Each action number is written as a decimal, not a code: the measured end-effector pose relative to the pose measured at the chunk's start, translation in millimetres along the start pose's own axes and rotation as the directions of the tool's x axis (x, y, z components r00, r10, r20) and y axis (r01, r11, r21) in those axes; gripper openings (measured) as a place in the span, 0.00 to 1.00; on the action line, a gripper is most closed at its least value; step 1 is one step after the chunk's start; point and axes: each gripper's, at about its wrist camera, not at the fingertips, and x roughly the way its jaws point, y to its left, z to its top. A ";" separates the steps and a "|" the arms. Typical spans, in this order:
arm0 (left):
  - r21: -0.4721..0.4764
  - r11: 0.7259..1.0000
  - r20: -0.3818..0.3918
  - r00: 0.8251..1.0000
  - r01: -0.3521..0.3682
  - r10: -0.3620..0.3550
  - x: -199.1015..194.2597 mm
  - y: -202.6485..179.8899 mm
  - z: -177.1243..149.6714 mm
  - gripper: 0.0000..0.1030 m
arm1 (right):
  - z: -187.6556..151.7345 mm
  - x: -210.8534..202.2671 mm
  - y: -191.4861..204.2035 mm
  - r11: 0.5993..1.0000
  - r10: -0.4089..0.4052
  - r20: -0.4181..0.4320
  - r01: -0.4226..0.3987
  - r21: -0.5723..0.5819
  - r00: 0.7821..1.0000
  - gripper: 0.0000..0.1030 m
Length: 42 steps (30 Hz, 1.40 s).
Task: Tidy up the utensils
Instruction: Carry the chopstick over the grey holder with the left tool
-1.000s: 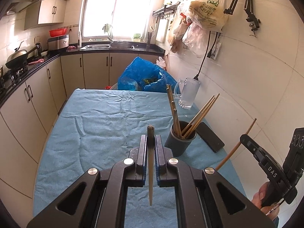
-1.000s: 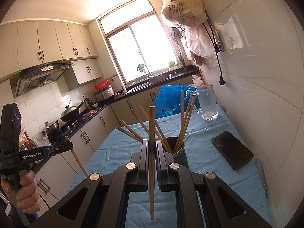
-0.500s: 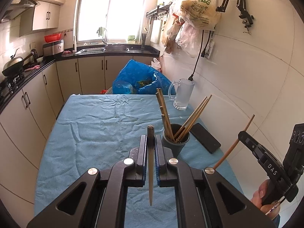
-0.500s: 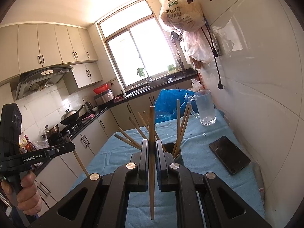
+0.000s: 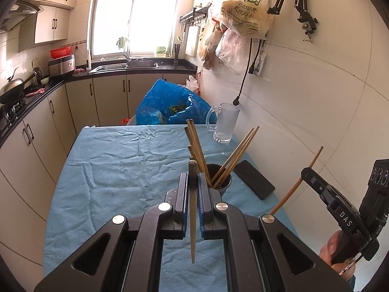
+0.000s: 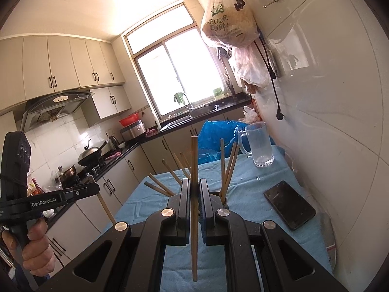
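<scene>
My left tongs (image 5: 193,182) pinch a chopstick (image 5: 192,209); my right tongs (image 6: 194,194) pinch another (image 6: 194,170). Only the left view shows the cup (image 5: 220,182) clearly, at one o'clock; the right view hides most of it.

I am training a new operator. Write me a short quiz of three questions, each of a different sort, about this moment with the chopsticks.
1. True or false: the left gripper is shut on a chopstick.
2. Multiple choice: where does the black phone lie? A) inside the cup B) on the blue cloth, between the dark cup and the wall C) on the counter by the sink
3. Fill in: the right gripper holds one ____.

Key:
1. True.
2. B; it lies flat on the blue cloth, next to the dark cup of chopsticks.
3. Chopstick.
</scene>
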 end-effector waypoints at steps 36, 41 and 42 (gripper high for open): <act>0.027 0.998 0.105 0.993 0.054 -0.057 14.6 -43.4 92.1 0.07 | 66.7 30.7 0.3 0.999 -0.030 0.082 0.033 -0.039 0.996 0.07; 0.017 0.999 0.109 0.993 0.049 -0.050 27.5 -44.8 106.2 0.07 | 75.0 41.4 -0.8 0.998 -0.038 0.091 0.042 -0.042 0.995 0.07; 0.017 0.999 0.110 0.993 0.044 -0.045 30.6 -45.1 108.6 0.07 | 76.5 44.1 -1.4 0.998 -0.040 0.090 0.044 -0.041 0.995 0.07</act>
